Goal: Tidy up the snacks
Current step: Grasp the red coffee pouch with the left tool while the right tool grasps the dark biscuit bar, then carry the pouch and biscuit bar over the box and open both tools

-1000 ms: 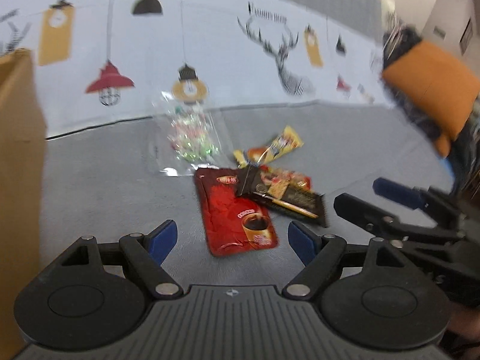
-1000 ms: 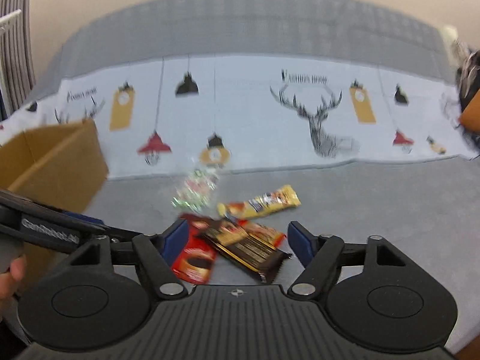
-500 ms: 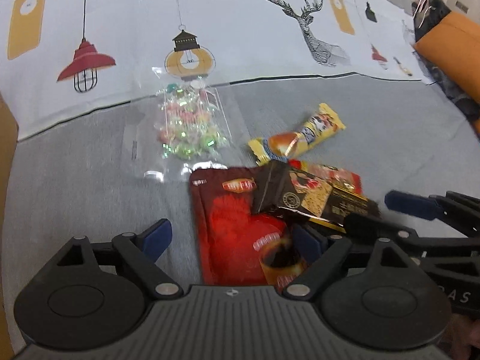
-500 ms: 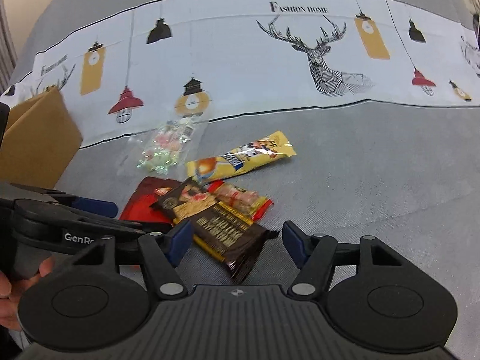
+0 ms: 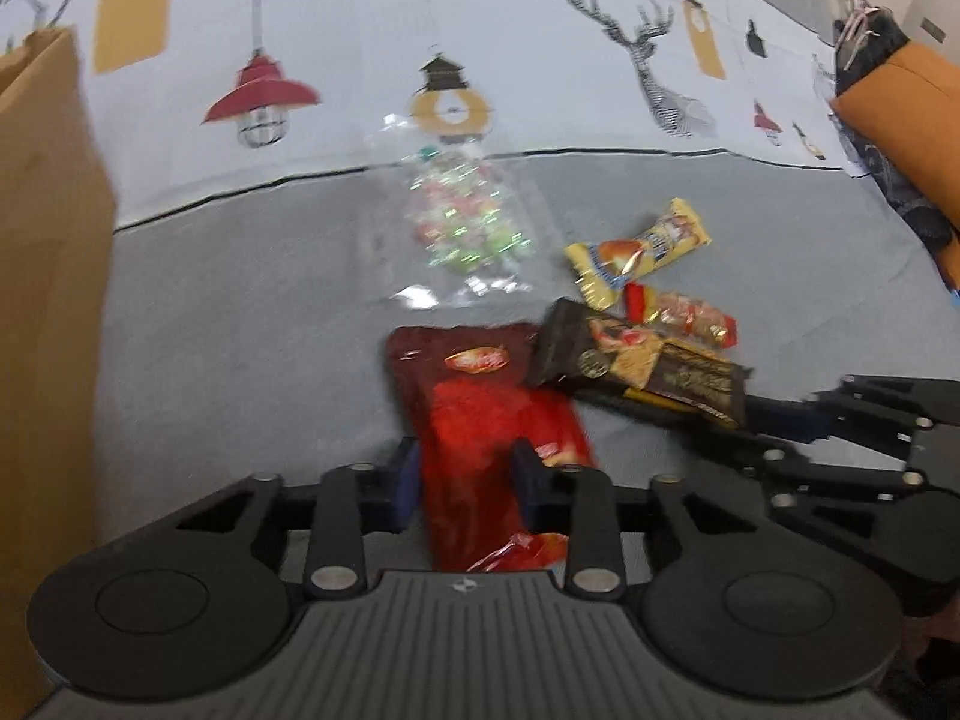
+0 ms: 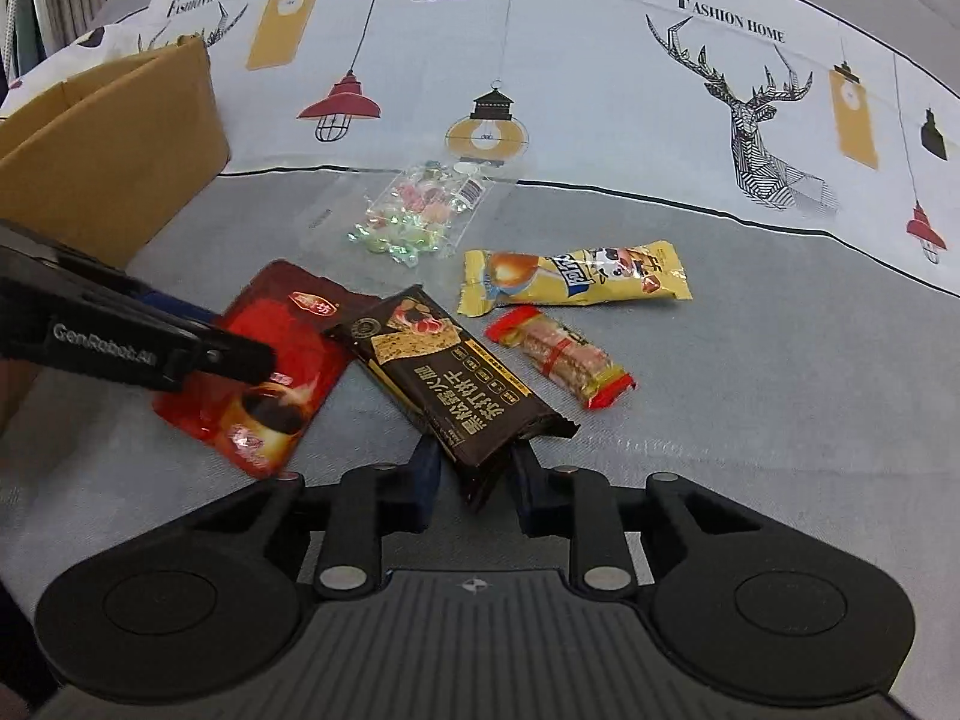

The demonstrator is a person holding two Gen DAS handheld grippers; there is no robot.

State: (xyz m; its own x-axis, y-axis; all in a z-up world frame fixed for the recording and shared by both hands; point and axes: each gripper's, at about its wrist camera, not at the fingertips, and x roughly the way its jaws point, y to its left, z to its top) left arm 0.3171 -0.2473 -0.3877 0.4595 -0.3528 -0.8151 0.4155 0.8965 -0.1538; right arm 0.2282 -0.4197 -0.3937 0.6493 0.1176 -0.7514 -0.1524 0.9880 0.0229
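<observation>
I have my left gripper [image 5: 462,483] clenched on the red coffee sachet [image 5: 486,420] and my right gripper [image 6: 474,477] on the dark cracker pack [image 6: 450,378], both right of the cardboard box [image 6: 114,162], ready for boxing.

We see the cardboard box [image 5: 42,312] cut off by the left edge. The red pouch [image 5: 480,420] is blurred, its near end hidden behind the left tool [image 5: 462,483]; the pouch's small print stays unreadable.
</observation>
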